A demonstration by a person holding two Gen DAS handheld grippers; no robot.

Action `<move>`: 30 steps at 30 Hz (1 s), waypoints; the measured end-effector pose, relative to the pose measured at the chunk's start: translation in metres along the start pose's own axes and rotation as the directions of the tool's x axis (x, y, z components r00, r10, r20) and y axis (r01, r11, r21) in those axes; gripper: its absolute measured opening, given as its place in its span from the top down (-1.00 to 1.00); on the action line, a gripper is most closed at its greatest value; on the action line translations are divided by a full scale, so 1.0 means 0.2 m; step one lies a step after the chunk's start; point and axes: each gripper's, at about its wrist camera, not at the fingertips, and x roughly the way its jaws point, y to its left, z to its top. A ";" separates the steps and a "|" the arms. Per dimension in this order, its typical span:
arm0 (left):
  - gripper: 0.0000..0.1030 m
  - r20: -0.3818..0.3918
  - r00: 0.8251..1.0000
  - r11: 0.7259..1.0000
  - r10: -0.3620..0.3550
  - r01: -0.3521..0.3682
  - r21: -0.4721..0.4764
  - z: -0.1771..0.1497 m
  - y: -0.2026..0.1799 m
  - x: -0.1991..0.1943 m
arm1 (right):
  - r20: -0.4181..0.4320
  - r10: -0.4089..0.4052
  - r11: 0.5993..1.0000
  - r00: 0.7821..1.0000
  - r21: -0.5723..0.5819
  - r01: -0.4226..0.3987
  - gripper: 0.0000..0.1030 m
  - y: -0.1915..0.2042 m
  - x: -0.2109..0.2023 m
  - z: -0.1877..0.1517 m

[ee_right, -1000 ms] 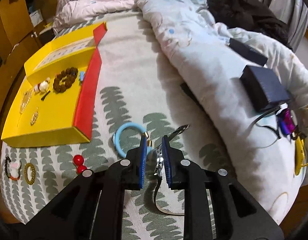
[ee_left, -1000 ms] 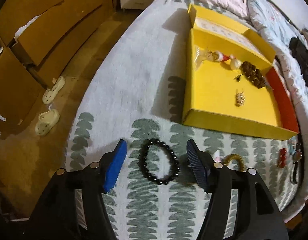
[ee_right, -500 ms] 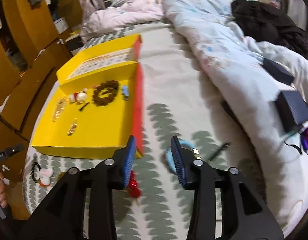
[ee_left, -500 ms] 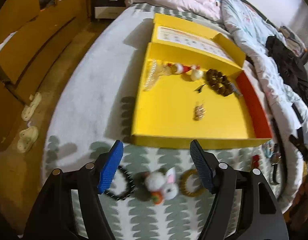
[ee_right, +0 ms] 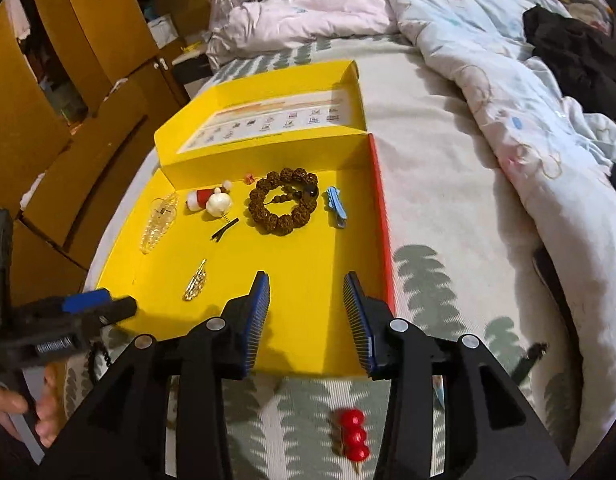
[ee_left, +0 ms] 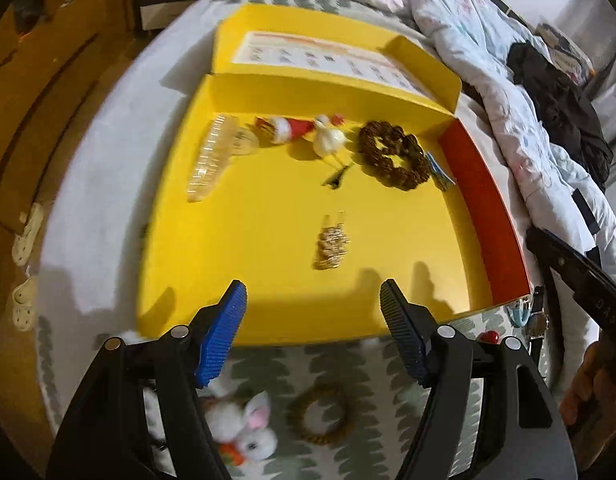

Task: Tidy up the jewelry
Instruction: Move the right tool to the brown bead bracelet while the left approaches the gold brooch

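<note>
A: While both tongs hang over the near edge of the yellow box point(ee_right: 308, 280), what does it hold?

B: Along the far wall: a clear hair clip point(ee_right: 159, 218) at left, its long axis running near to far; a red-and-white Santa charm point(ee_right: 209, 200); a brown bead bracelet point(ee_right: 283, 200) lying flat; a blue clip point(ee_right: 336, 206) beside it, lengthwise toward the far wall. A black hairpin point(ee_right: 224, 229) lies slantwise below the charm. A gold ornament point(ee_right: 195, 280) sits mid-floor, long axis tilted near to far.

A: And outside the box?

B: On the leaf-print bedsheet point(ee_right: 428, 272): a red bead stick point(ee_right: 354, 436), long axis near to far, between the right tongs' arms; a white bunny charm point(ee_left: 247, 430) and a brown ring bracelet point(ee_left: 322, 414) under the left tongs; a black bead bracelet point(ee_right: 97, 354), partly hidden.

A: State of the tongs?

B: Left tongs point(ee_left: 312, 328): spread wide, holding nothing. Right tongs point(ee_right: 306, 312): parted, holding nothing.
</note>
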 end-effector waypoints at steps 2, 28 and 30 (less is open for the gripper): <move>-0.34 -0.024 1.000 1.000 -0.010 0.010 0.002 0.02 -0.02 0.05 | -0.011 0.010 1.000 1.000 -0.006 -0.010 0.18 0.01 0.06 0.06; -0.34 -0.136 0.989 0.998 0.059 -0.055 0.031 0.10 -0.07 0.33 | -0.236 0.032 0.980 0.971 -0.183 -0.077 0.17 0.30 0.75 0.32; -0.34 -0.134 0.989 0.998 0.062 -0.057 0.037 0.10 -0.08 0.33 | -0.237 0.034 0.979 0.971 -0.187 -0.080 0.17 0.30 0.76 0.33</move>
